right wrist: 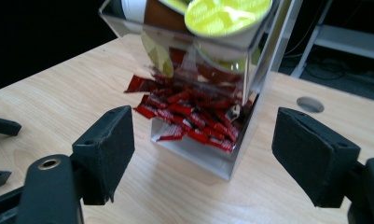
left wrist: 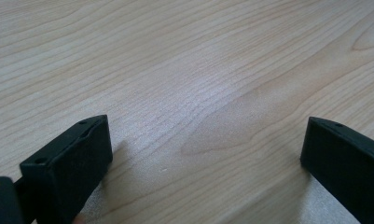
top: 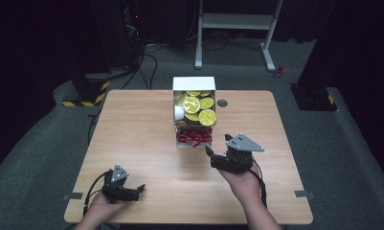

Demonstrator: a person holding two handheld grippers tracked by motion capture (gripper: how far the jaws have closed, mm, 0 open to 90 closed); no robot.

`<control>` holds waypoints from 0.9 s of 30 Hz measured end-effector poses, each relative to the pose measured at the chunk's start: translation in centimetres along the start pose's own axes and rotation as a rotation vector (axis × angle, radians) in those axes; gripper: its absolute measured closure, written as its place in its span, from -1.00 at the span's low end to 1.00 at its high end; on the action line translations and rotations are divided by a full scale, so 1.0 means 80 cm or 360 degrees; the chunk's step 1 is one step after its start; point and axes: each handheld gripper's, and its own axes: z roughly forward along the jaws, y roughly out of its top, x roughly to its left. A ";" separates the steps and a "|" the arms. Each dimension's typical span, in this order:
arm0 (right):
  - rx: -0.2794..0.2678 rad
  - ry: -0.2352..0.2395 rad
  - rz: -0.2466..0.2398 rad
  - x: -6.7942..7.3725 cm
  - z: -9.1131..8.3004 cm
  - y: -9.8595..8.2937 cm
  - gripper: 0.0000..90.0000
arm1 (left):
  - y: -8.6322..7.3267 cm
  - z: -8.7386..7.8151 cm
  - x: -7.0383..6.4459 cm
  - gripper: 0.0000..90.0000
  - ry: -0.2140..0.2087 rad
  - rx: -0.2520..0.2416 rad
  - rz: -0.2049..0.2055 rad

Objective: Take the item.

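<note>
At seven o'clock on the wooden table (top: 141, 143) in the high view, we see the left gripper (top: 141, 189) resting low, its jaws spread wide over bare wood and holding nothing; the left gripper view confirms this, with only grain between the jaws. Moving rightward to the table's centre, a clear dispenser box (top: 194, 112) stands upright, its upper bin stacked with yellow-lidded capsules (top: 207, 117) and its lower tray spilling red sachets (top: 194, 138) toward six o'clock. At five o'clock from that tray, near it but not touching, the right gripper (top: 219, 147) points toward eleven o'clock, jaws likewise apart and empty. In the right gripper view the red sachets (right wrist: 189, 116) lie between and beyond the open jaws, under the sloping clear wall (right wrist: 194, 51). We judge the sachets the target. The risks from here: the wide jaws may strike the tray's front lip or wall and shove the box backward, or close on several slippery sachets at once, dragging extras onto the table.
</note>
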 end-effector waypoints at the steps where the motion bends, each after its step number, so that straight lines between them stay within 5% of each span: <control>1: -0.0012 0.0003 -0.0027 0.001 -0.001 0.007 -0.45 | 0.000 0.000 0.000 -0.94 0.0002 0.0003 0.0002; 8: -0.0020 -0.0011 -0.0084 0.007 -0.001 0.024 -0.46 | 0.000 0.000 0.000 -0.95 0.0003 0.0003 -0.0001; 16: -0.0051 0.0005 -0.0027 0.004 -0.003 0.040 -0.46 | 0.000 0.000 0.000 -0.95 0.0002 0.0003 -0.0002; 27: -0.0104 -0.0023 -0.0054 -0.002 0.012 0.064 -0.46 | 0.001 0.001 0.000 -0.95 0.0003 0.0001 -0.0007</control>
